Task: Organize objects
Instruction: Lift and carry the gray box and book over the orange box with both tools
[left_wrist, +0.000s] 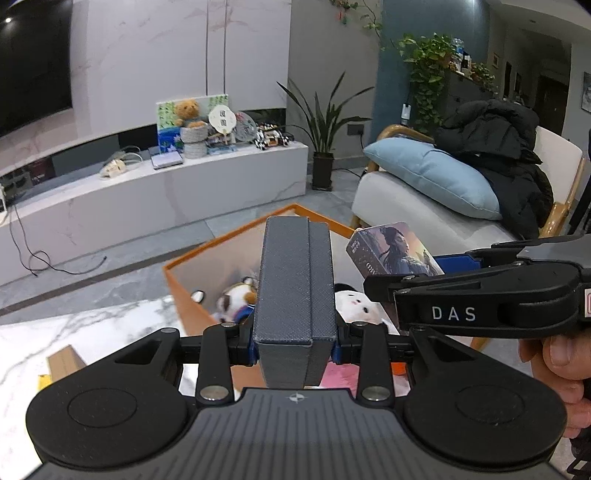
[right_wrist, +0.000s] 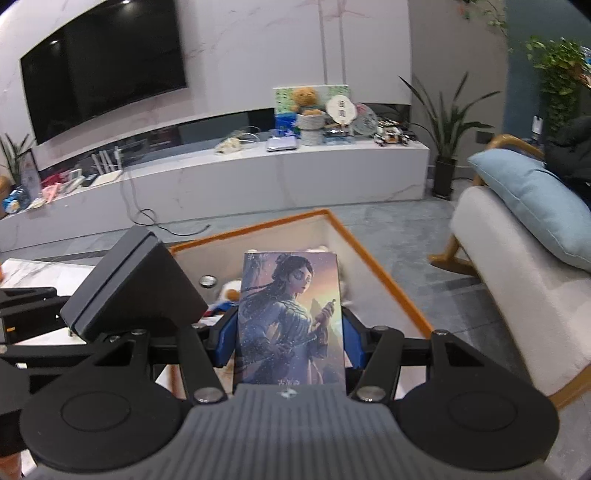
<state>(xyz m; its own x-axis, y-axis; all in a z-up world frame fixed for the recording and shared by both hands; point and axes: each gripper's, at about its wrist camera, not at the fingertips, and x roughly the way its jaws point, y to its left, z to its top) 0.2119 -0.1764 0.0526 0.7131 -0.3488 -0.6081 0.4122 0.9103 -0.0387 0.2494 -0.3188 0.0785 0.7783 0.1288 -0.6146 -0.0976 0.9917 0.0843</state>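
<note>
Left wrist view
left gripper (left_wrist: 295, 345): clamped on the grey box (left_wrist: 295, 291) near its lower end, blue pads pressing both narrow sides; box stands upright between the fingers, so its long axis runs out ahead of the tool
grey box position: hangs above the orange bin (left_wrist: 188, 291), over the near wall; held high, judged so it clears the rim before a drop
bin contents: plush toys, a calico one (left_wrist: 236, 299) and a white one (left_wrist: 356, 302), lie on the bottom; bin is open-topped on the floor, beside the marble table (left_wrist: 92, 332)
right gripper (left_wrist: 443, 264): enters from the right, a hand (left_wrist: 561, 365) visible at its grip; it carries the card box (left_wrist: 395, 251), tilted, just beside the grey box but apart from it

Right wrist view
right gripper (right_wrist: 291, 341): closed on the card box (right_wrist: 291, 321), blue pads against its two long edges; printed face turned to the camera
card box position: over the bin's (right_wrist: 388, 273) interior, above the toys
grey box (right_wrist: 136, 288): at left, tilted, in the left gripper; near, not touching

Reading
step: both items carried to one bin, likely to go in together
risk: boxes landing on soft toys may tip; the two tools are close, so releasing one at a time seems safer
</note>
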